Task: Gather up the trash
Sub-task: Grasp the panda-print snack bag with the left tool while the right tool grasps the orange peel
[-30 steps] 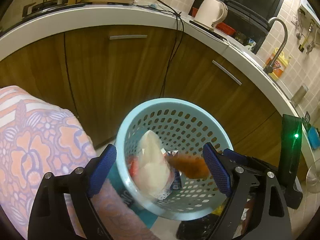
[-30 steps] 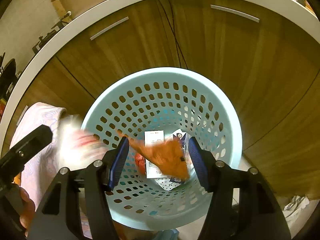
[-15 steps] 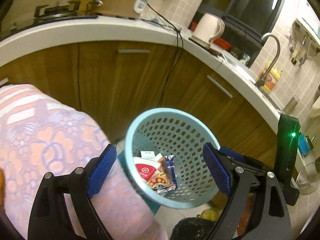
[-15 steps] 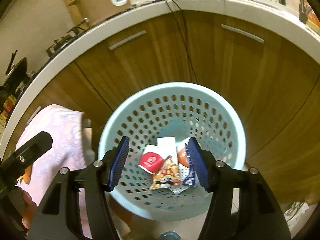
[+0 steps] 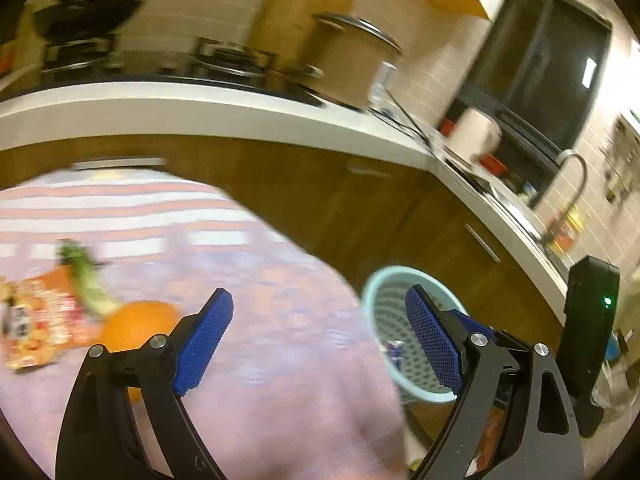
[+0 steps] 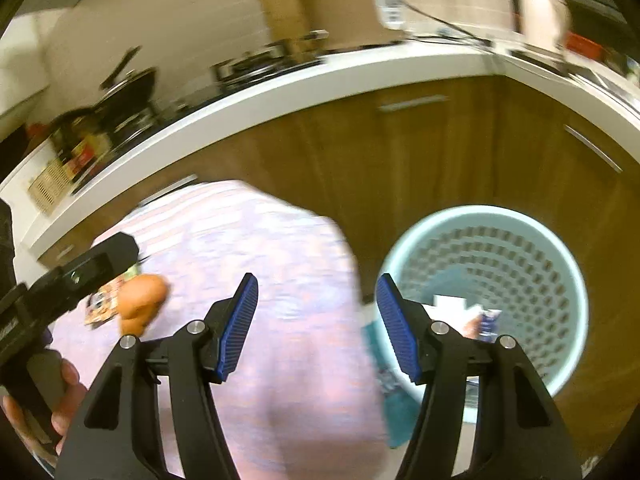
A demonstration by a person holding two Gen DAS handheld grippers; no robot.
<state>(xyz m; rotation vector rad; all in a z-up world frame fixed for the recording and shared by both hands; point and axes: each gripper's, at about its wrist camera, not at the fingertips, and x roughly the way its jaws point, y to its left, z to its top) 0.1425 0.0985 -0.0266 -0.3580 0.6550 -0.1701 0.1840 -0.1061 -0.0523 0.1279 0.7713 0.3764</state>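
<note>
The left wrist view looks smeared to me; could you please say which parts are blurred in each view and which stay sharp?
Left wrist view: the patterned pink tablecloth, snack wrapper and countertop pots are motion-smeared, while the left gripper stays crisp. Right wrist view: the perforated light-blue plastic basket and cloth blur, the right gripper is sharp; fisheye bends the white counter edge.

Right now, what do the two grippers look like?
Both match: the left gripper and right gripper each have two black angular arms with silver bolts, tipped with flat blue ribbed pads. In the left view, a black box showing a green light sits on the right gripper.
</note>
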